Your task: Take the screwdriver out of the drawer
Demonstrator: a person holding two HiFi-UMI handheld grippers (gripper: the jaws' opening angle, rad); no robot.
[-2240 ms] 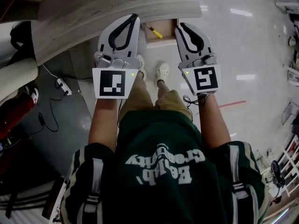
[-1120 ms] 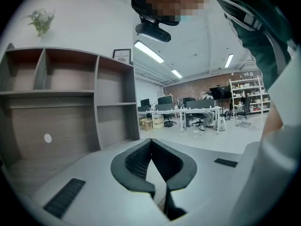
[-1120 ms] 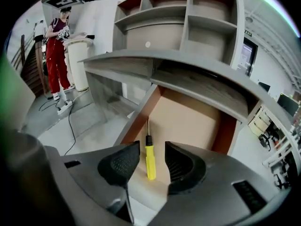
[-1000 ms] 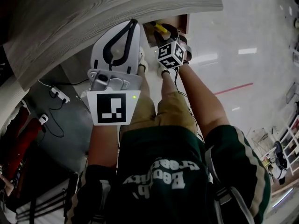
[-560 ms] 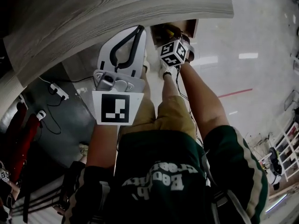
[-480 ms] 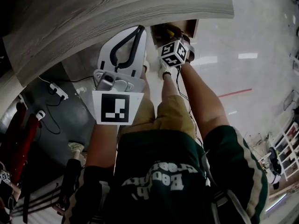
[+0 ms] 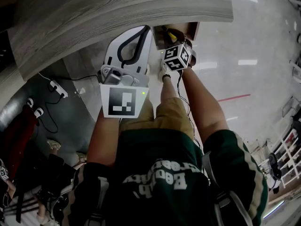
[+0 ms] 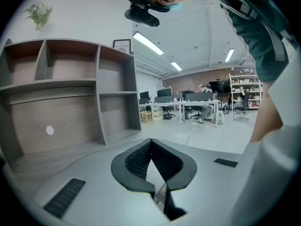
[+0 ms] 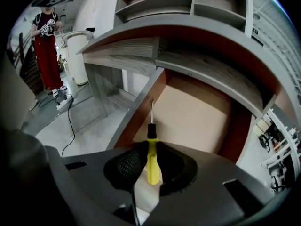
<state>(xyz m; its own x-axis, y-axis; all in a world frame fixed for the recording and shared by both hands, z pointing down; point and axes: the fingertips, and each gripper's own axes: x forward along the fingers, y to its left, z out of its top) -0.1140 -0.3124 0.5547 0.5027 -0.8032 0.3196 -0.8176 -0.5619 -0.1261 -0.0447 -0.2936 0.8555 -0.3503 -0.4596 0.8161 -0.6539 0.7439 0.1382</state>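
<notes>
Gripped close to its black collar: the yellow-handled screwdriver with the thin steel shaft [image 9: 151,166], lying lengthwise along the right gripper [image 9: 150,144], jaws pressed in on the handle from both sides, shaft tip pointing deeper into the open wooden drawer with reddish-brown walls and pale floor [image 9: 138,113]. Not yet out of the drawer; impossible to tell whether lifted clear of the floor or resting on it. In the head view, the screwdriver [image 7: 170,32] showing yellow in the drawer mouth, just under the edge of the grey wood-grain desktop [image 7: 117,8]. Beside the drawer, the left gripper [image 8: 151,141], held up with jaws together on nothing, taking no part in the hold.

Judged to be at the point of grasp made, withdrawal not yet done. Next move, probably: raise a little, then draw back toward the body, keeping the shaft level and clear of the drawer walls and the low desktop edge above. Worth holding the squeeze firm, a smooth round handle being likely to swivel between the pads
</notes>
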